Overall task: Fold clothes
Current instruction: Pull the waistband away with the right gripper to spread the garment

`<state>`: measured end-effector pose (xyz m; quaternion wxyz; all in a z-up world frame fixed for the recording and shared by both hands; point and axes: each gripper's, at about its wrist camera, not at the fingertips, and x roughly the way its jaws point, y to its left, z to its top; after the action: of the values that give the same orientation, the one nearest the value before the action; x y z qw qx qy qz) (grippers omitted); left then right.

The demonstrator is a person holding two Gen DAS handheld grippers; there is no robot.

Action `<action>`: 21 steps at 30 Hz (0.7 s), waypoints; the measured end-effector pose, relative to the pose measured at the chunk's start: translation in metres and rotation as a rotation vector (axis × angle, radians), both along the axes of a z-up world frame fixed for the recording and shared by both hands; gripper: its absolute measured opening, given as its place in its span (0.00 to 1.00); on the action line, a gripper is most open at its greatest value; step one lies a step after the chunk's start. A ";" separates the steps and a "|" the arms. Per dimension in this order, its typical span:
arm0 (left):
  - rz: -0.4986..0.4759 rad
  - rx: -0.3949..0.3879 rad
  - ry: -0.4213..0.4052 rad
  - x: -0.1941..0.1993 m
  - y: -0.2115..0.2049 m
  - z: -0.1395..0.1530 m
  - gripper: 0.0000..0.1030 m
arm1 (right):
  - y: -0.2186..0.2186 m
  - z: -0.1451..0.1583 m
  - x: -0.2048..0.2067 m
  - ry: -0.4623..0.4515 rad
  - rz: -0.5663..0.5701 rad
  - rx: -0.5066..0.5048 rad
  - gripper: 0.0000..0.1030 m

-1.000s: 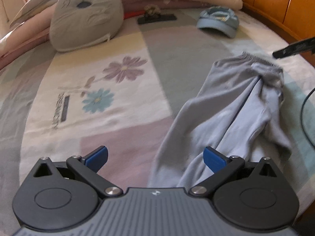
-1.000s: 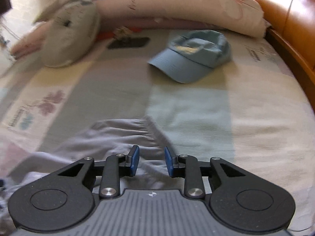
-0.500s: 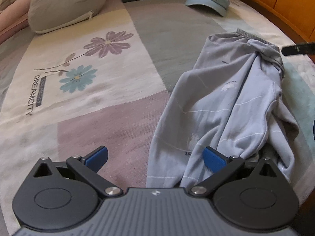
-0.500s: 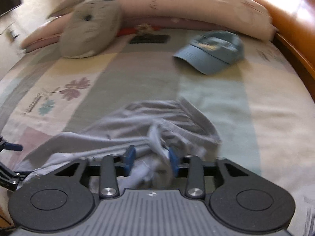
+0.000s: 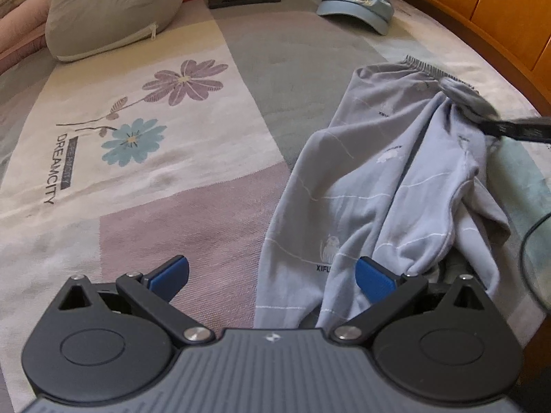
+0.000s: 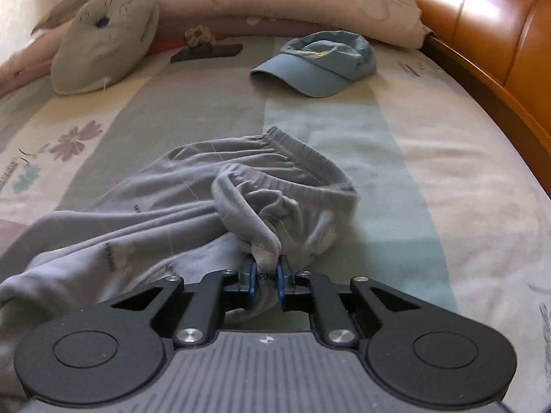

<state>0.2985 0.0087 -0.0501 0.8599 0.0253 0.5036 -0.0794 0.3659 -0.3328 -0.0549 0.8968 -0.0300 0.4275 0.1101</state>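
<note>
Partly hidden trousers (image 6: 193, 203), right tongs (image 6: 266, 280) closing

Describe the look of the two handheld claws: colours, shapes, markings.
Both look alike. The left claw and right claw each have a ribbed grey body bearing a small white emblem, two round black housings with disc insets, black linkage arms on silver pivot screws, and blue finger pads. No sleeve or hand shows in either view.

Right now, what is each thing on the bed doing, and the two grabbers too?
Grey trousers: unfolded, rumpled, waistband bunched.
Right gripper: jaws closing, pinching a fold of the trousers.
Left gripper: open wide, holding nothing.
Blue cap: lying loose, brim flat.
Grey cushion: leaning on the rolled quilt.
</note>
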 end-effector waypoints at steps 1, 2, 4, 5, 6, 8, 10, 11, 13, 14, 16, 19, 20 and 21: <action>-0.001 0.002 -0.004 0.000 0.000 0.002 0.99 | -0.006 0.004 -0.007 0.004 -0.010 0.013 0.13; -0.003 0.002 -0.007 0.000 0.000 0.003 0.99 | -0.014 0.006 -0.015 0.013 -0.022 0.027 0.12; -0.009 0.000 -0.008 0.002 -0.002 0.005 0.99 | -0.032 0.010 -0.031 0.042 -0.059 0.053 0.12; -0.016 -0.001 -0.010 0.003 -0.003 0.006 0.99 | -0.041 0.012 -0.039 0.059 -0.077 0.066 0.12; -0.026 -0.002 -0.012 0.004 -0.004 0.007 0.99 | -0.051 0.011 -0.048 0.086 -0.105 0.083 0.12; -0.051 -0.002 -0.013 0.006 -0.008 0.008 0.99 | -0.071 0.008 -0.063 0.137 -0.155 0.126 0.12; -0.072 0.009 -0.013 0.009 -0.013 0.007 0.99 | -0.091 0.002 -0.077 0.189 -0.213 0.182 0.12; -0.080 0.012 -0.011 0.010 -0.015 0.006 0.99 | -0.101 -0.002 -0.084 0.215 -0.245 0.215 0.12; -0.085 0.015 -0.005 0.013 -0.016 0.005 0.99 | -0.116 -0.013 -0.095 0.262 -0.307 0.243 0.12; -0.086 0.013 -0.003 0.014 -0.016 0.005 0.99 | -0.122 -0.017 -0.100 0.282 -0.330 0.254 0.14; -0.083 0.012 0.001 0.016 -0.015 0.004 0.99 | -0.126 -0.020 -0.104 0.291 -0.349 0.258 0.18; -0.078 0.014 0.004 0.017 -0.013 0.003 0.99 | -0.118 -0.003 -0.102 0.244 -0.317 0.230 0.23; -0.077 0.015 0.004 0.017 -0.012 0.003 0.99 | -0.114 0.005 -0.100 0.223 -0.293 0.216 0.24; -0.075 0.018 0.005 0.016 -0.011 0.003 0.99 | -0.110 0.013 -0.098 0.201 -0.268 0.203 0.24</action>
<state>0.3146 -0.0025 -0.0473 0.8549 0.0517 0.5051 -0.1070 0.2677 -0.4428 -0.0423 0.8546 0.1288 0.5019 0.0346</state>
